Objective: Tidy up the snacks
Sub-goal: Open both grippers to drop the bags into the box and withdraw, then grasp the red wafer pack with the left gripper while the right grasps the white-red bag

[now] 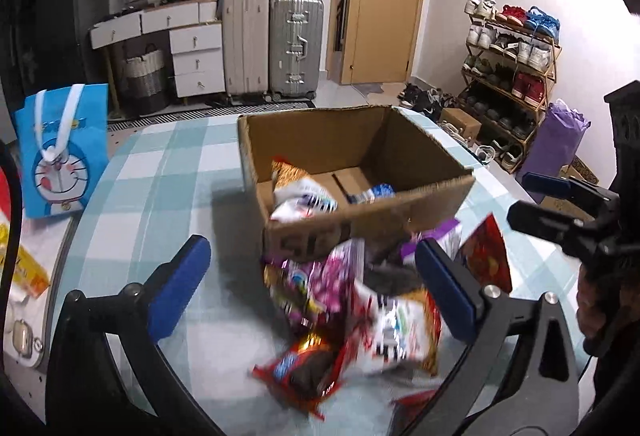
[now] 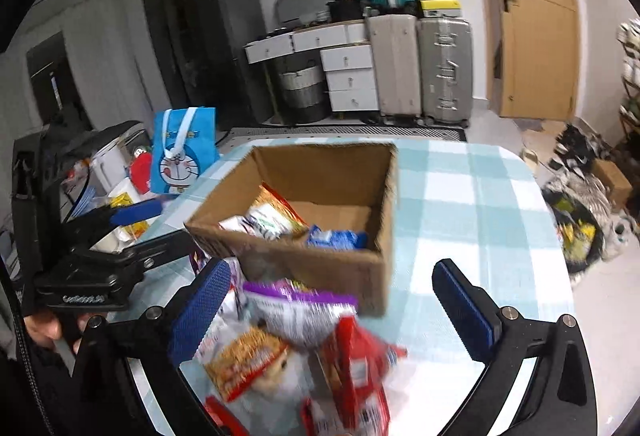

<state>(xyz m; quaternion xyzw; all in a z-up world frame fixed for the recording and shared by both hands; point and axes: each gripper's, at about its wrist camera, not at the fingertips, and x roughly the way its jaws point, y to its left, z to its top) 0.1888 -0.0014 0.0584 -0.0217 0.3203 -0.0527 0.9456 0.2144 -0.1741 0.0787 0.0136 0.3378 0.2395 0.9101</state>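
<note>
An open cardboard box (image 1: 404,204) stands on the checked table and holds a few snack packets (image 1: 304,196); it also shows in the right wrist view (image 2: 320,268). A pile of loose snack packets (image 1: 360,300) lies in front of the box, also in the right wrist view (image 2: 304,348). My left gripper (image 1: 312,268) is open and empty, hovering above the pile. My right gripper (image 2: 332,288) is open and empty above the same pile, and it shows at the right of the left wrist view (image 1: 536,196). The left gripper shows at the left of the right wrist view (image 2: 132,220).
A blue Doraemon bag (image 1: 60,152) stands at the table's left edge, with clutter beside it (image 2: 116,196). The checked tablecloth (image 2: 480,204) stretches right of the box. Suitcases (image 1: 272,44), drawers, a door and a shoe rack (image 1: 508,76) stand beyond the table.
</note>
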